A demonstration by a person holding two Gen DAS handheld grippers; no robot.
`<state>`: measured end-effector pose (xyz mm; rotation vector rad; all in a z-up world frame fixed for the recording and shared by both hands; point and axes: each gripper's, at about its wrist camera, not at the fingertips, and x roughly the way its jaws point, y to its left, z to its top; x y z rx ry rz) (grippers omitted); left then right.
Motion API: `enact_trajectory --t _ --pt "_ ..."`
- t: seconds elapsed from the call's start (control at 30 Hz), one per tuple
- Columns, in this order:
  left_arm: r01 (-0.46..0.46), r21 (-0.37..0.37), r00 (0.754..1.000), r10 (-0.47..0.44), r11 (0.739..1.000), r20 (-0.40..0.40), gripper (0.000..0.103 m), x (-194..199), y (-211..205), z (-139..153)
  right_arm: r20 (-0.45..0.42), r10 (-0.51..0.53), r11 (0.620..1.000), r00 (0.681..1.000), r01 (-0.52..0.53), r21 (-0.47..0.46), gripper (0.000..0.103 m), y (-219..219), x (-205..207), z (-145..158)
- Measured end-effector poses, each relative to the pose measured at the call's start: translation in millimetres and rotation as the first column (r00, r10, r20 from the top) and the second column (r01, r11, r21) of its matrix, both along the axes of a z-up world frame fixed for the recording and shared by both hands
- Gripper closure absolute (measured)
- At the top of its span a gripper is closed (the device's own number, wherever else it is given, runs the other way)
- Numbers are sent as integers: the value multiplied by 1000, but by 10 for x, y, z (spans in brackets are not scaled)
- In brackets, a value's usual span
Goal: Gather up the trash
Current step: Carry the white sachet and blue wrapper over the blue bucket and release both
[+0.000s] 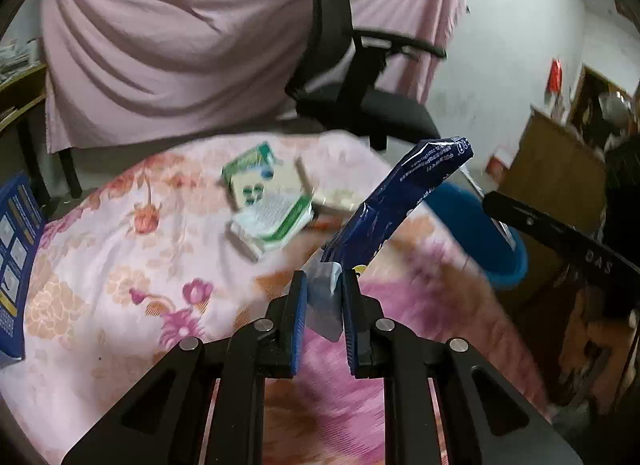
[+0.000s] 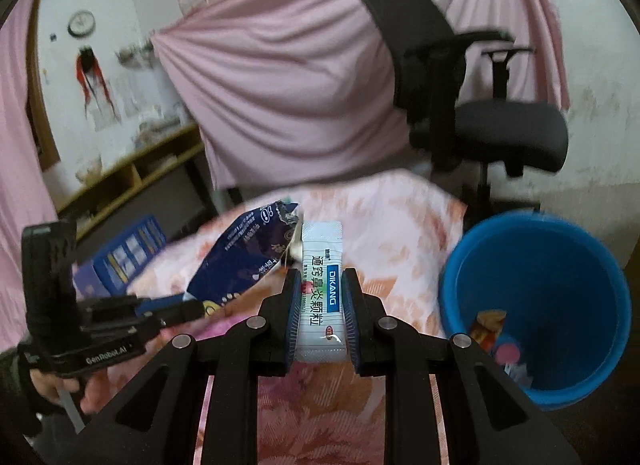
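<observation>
Left gripper [image 1: 323, 293]: fingers clamp blue wrapper [image 1: 400, 201] — frame centre.
Right gripper [image 2: 320, 289]: grips white sachet [image 2: 322, 285].
Bin [image 2: 536, 305]: lower right — scraps inside, probably wrappers.

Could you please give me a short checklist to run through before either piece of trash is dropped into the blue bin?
1. Left gripper shut on the dark blue wrapper: ok.
2. Right gripper shut on the white sachet: ok.
3. Blue bin open, with room inside: ok.
4. Sachet over the bin mouth: not ok, it is beside it.
5. Wrapper over the bin: not ok.
6. Green and white boxes on the floral cloth uncollected: not ok.
</observation>
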<state>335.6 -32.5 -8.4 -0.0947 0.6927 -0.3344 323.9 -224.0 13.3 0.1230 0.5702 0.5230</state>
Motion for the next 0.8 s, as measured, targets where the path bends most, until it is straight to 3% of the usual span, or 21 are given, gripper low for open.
enact_trajectory --t 0.2,0.4,0.6,0.8 --pt "-43 -43 990 49 998 132 89 -31 -246 355 204 -82 994 975 65 89 84 -242 -201 278" --pt "-24 -98 962 50 995 270 89 -45 -572 706 361 -211 972 908 157 174 84 -555 -380 467" --pt "40 -124 942 4 991 334 89 4 -949 892 409 -316 943 856 236 234 84 -859 -437 548" --pt "93 -123 946 -49 988 320 89 242 -1311 847 364 -391 914 845 308 265 84 -1142 -348 492"
